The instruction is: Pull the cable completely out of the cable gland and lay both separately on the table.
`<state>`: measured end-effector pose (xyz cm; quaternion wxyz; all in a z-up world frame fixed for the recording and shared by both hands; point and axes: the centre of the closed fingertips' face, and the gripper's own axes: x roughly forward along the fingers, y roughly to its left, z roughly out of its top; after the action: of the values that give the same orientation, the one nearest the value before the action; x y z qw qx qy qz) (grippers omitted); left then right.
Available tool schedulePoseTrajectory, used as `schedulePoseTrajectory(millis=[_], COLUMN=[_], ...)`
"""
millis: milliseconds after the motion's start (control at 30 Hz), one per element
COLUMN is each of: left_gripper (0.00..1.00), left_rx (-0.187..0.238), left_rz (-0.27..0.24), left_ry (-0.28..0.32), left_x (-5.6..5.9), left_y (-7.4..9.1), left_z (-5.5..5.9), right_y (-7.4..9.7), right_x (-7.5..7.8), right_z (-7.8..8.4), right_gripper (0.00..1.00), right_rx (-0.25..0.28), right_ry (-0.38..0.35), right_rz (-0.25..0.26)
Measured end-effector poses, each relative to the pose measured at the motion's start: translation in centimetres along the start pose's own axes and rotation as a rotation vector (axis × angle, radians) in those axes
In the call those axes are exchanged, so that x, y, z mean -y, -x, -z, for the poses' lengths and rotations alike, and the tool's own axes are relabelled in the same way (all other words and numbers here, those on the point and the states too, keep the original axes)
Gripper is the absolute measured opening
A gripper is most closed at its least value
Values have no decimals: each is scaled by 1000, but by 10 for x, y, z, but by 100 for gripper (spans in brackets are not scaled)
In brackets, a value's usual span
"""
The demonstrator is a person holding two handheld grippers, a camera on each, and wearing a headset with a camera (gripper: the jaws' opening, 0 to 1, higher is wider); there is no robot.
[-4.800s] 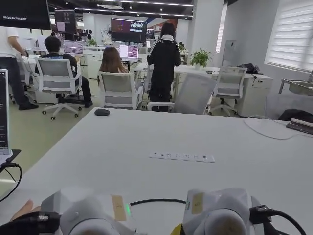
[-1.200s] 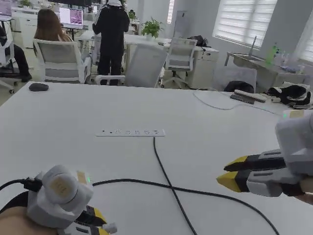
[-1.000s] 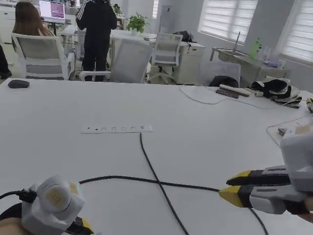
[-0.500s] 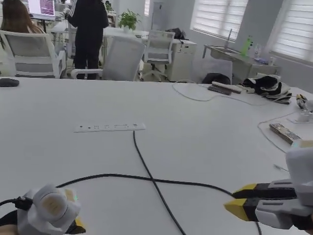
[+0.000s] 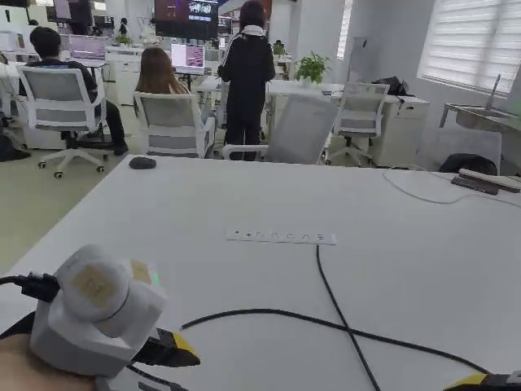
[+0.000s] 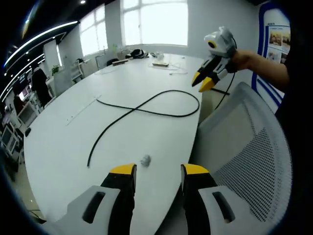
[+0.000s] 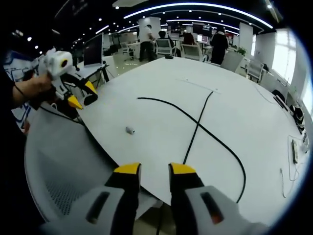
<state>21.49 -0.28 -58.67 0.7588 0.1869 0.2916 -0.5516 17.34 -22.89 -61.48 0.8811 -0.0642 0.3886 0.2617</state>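
Hovering over the counter's (image 5: 203, 204) near edge in the head view, the left claw (image 5: 181, 352) has the black cable (image 5: 348, 329) looping to its right. In the left gripper view its jaws stand apart, empty, with the small grey gland (image 6: 145, 159) lying just ahead, clear of the cable. In the right gripper view the right claw (image 7: 155, 170) is narrowly parted and empty, the gland ahead of it, slightly left.

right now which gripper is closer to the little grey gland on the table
The left gripper: the gland lies just ahead of its open jaws, while the right gripper sees it farther off.
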Motion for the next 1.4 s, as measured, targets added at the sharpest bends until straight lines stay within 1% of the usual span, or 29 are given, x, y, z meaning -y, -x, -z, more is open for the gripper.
schedulePoseTrajectory(millis=[33,67,100,133,167,200,300,333,367,400,433,467,567,600,633,733,800,867,933,1000,1033,1067,1100,1200,1300,1367,1400], left_gripper=[37,38,39,39,39,39,40,41,42,42,43,43,45,45,45,47,47,47,47,47,47,48,49,49,48,49,48], left_rx=[10,11,1,-3,10,17,55,49,47,56,78,105,131,144,142,135,123,125,140,143,138,121,112,109,113,102,104], left_rz=[-4,-11,-24,-61,-102,-112,-138,-152,-192,-220,-239,-254,-293,-311,-327,-344,-352,-362,-366,-377,-384,-389,-390,-383,-363,-362,-362], left_ry=[22,30,45,73,74,101,178,191,213,225,241,276,318,331,347,334,332,346,370,380,380,378,380,392,404,401,398], left_x=[2,3,2,0,-4,-5,-10,-13,-21,-26,-29,-32,-38,-44,-48,-52,-52,-51,-49,-46,-46,-44,-43,-38,-33,-32,-32], left_y=[5,12,16,22,27,30,38,41,46,50,54,57,62,63,64,65,66,65,65,65,64,63,63,64,64,66,66], left_z=[2,7,13,20,25,29,37,42,46,47,47,47,51,51,53,53,56,60,61,65,67,72,75,80,81,82,82], right_y=[-4,-6,-8,-10,-11,-11,-9,-9,-8,-7,-6,-6,-4,-4,-3,-1,0,0,0,-1,-1,-1,-1,-1,-1,-2,-2], right_x=[-3,-4,-6,-10,-15,-18,-19,-20,-21,-21,-22,-21,-23,-23,-23,-25,-26,-29,-31,-33,-34,-34,-35,-37,-37,-39,-39], right_z=[2,3,4,5,4,1,-4,-4,-4,-3,0,3,12,16,19,24,25,25,27,28,28,29,29,31,31,30,30], right_gripper=[23,23,23,24,25,25,24,24,25,25,25,25,29,29,30,32,32,32,33,34,35,35,36,37,37,37,37], right_rx=[-12,-21,-29,-33,-29,-17,13,15,20,21,22,21,10,6,1,-11,-8,-6,-13,-19,-20,-22,-24,-31,-31,-32,-35], right_ry=[8,11,9,0,-5,-9,-30,-32,-38,-43,-54,-66,-103,-113,-122,-133,-145,-156,-159,-159,-160,-167,-170,-170,-176,-175,-173], right_rz=[-3,-4,-10,-25,-36,-40,-31,-31,-33,-35,-33,-31,-30,-28,-25,-20,-22,-27,-32,-36,-38,-38,-39,-43,-42,-45,-47])
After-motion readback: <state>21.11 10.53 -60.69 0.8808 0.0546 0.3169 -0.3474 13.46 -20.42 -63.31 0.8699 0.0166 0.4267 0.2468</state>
